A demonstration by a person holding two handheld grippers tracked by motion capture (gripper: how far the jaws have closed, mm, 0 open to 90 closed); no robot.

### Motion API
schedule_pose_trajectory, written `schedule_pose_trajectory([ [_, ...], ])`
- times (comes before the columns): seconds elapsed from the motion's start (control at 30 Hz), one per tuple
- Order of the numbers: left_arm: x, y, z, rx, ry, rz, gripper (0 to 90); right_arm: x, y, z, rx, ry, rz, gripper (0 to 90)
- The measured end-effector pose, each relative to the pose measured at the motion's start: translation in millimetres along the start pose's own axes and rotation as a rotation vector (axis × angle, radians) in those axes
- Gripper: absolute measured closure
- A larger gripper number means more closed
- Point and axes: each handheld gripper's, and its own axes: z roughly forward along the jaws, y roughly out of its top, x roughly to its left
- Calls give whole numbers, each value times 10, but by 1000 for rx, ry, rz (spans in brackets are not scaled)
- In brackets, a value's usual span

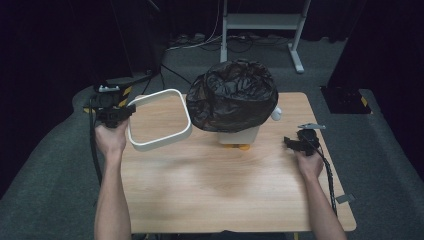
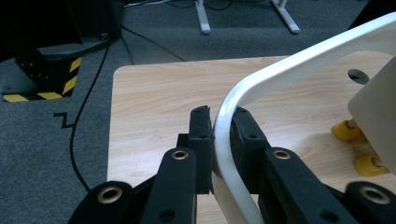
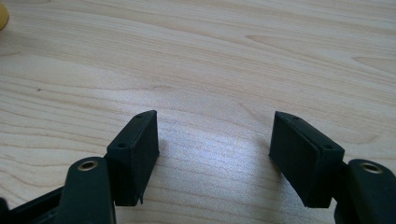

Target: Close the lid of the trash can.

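Left gripper [image 2: 223, 135] pinching the white square ring [image 1: 159, 120], apparently a bin's bag-clamping rim, at its near-left side; rim bar caught between the fingers [image 2: 201, 140] and rising away up-right of them. Ring tilted, hanging above the wooden table [image 1: 225, 185]. Small bin [image 1: 240, 134] with black trash bag [image 1: 232, 95] draped over it just beyond the ring's far side, right of the left fingers, on yellow feet [image 2: 346, 130]. Right gripper [image 3: 212, 154] spread wide over bare wood, holding nothing, right of the bin. Likely next: ring over the bagged top; open room above, table's left edge near.
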Motion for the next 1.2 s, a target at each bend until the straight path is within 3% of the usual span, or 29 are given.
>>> schedule_pose_trajectory([
  [0.37,-81,162,-94,-17,-3,20,799,0,0,0,0,0,-1,320],
  [0.73,-175,317,-130,-23,-49,21,799,-1,0,0,0,0,-1,320],
  [0.97,-289,459,-127,-11,-49,54,799,-1,0,1,-1,2,-2,317],
  [1.2,-335,536,-136,-17,-67,55,799,-2,0,1,-1,2,-3,317],
])
